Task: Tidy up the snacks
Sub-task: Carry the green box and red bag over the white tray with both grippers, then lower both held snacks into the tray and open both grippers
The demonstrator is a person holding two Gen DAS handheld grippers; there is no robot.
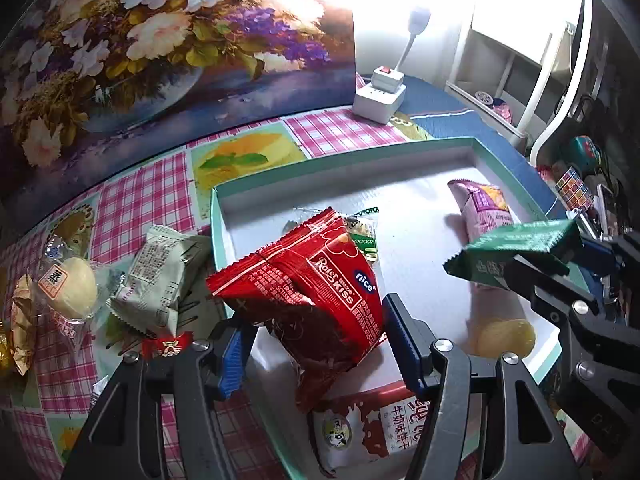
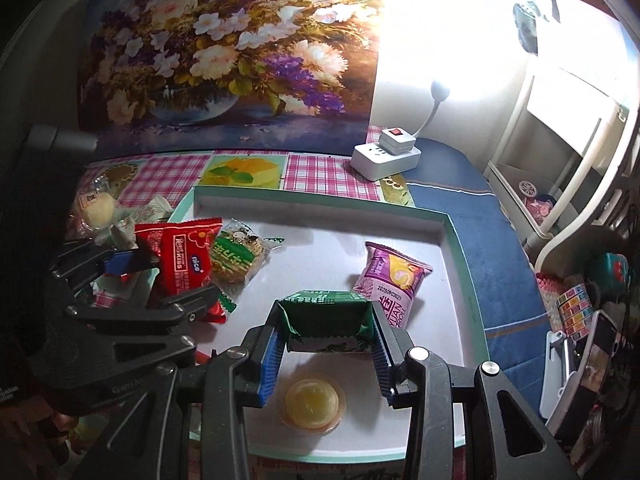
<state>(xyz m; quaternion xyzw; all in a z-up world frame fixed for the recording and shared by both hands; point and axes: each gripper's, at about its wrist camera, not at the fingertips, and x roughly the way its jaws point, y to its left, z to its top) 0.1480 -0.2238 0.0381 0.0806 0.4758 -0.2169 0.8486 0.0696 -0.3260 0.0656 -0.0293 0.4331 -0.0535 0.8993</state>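
My left gripper (image 1: 316, 332) is shut on a red "nice" snack packet (image 1: 316, 276), which hangs tilted over the left front part of the white tray with a teal rim (image 1: 340, 160). My right gripper (image 2: 326, 344) is shut on a dark green packet (image 2: 326, 312) above the tray's middle (image 2: 320, 196). The green packet (image 1: 516, 248) and the right gripper (image 1: 560, 258) show at the right of the left wrist view. The red packet (image 2: 184, 260) and the left gripper (image 2: 160, 280) show at the left of the right wrist view.
In the tray lie a purple packet (image 2: 394, 280), a yellow jelly cup (image 2: 314, 404), a clear green biscuit packet (image 2: 236, 260) and a red-and-white biscuit pack (image 1: 372, 428). Left of it on the checked cloth sit a grey-green packet (image 1: 156, 276) and a wrapped bun (image 1: 74, 292). A white power strip (image 2: 386, 156) stands behind.
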